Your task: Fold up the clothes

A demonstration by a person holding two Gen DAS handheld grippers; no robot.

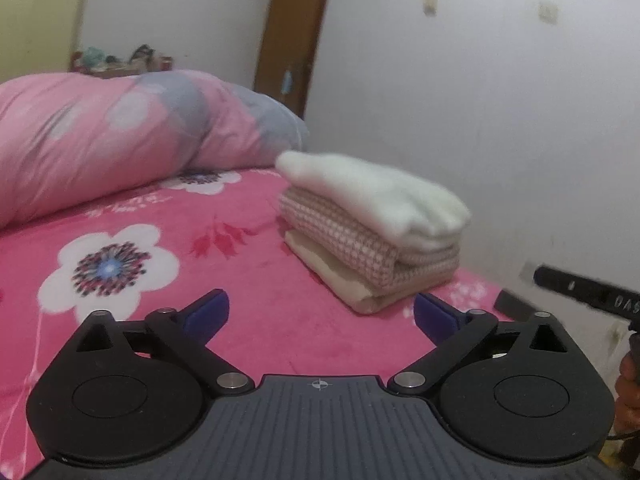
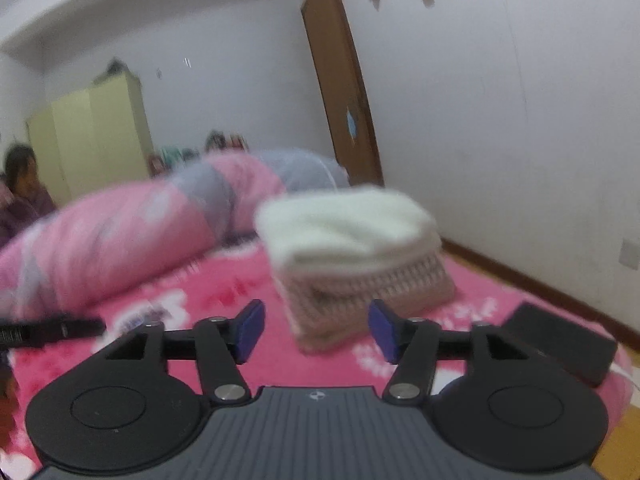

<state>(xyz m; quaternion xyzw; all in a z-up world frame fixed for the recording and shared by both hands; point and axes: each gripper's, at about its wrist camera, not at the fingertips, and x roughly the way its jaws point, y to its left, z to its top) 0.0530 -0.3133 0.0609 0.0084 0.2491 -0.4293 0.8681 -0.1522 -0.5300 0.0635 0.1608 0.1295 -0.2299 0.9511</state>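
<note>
Pink floral bed (image 1: 248, 280) against white wall; rolled quilt (image 1: 120, 132) behind. Stack of folded clothes (image 1: 372, 232) sits on bed near wall: white piece on top, pink check in the middle, beige beneath. Left gripper (image 1: 320, 312) fingers wide apart, nothing between. Right gripper (image 2: 316, 328) fingers apart, clear of stack, empty

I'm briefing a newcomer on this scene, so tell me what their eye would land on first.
First comes the stack of folded clothes on the bright pink flowered bedspread, near the white wall: a white piece on top, a pink checked one under it, a beige one at the bottom. Behind it lies a big pink and grey pillow. Both tools, the left tool and right tool, are open and empty in front of the stack.
</note>
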